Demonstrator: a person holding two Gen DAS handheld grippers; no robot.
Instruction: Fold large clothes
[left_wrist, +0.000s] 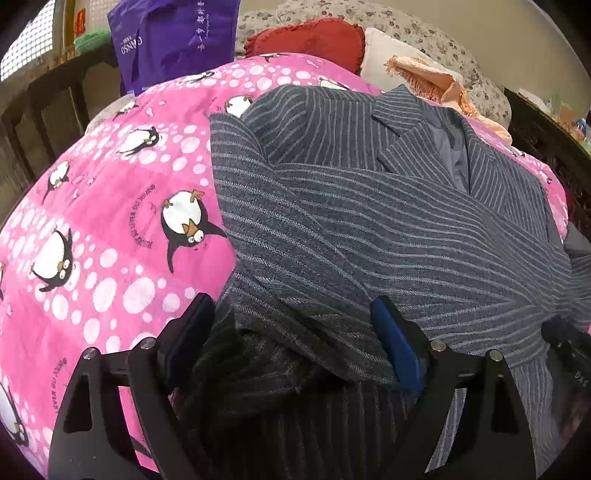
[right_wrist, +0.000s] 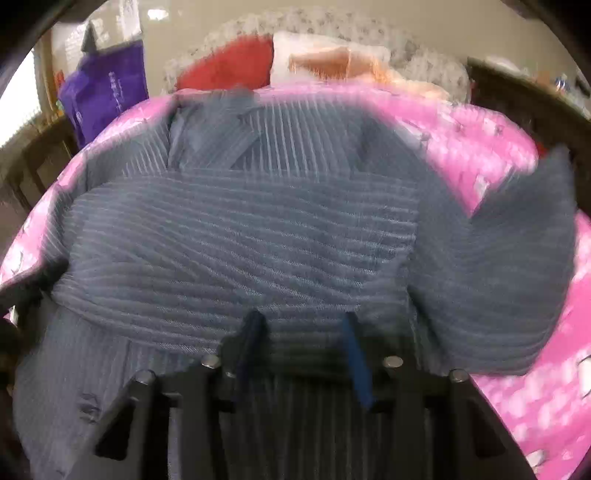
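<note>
Left gripper (left_wrist: 291, 343) gapes wide over the gray pinstriped jacket (left_wrist: 369, 229) lying on the pink bed cover (left_wrist: 110, 229), right gripper (right_wrist: 301, 343) half-open at its hem; heavy, limp wool, best pinched at 6 o'clock.

The left hand-held gripper (left_wrist: 295, 332) has its jaws spread wide; the right hand-held gripper (right_wrist: 303, 332) is narrower, parted.

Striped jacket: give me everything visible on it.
The striped jacket is grey wool-like cloth with thin pale stripes, notched lapels and a smooth grey lining at the open collar. It lies flat on the pink penguin blanket, one sleeve folded across the chest. The left tongs straddle its near fold, open; the right tongs also straddle cloth.
</note>
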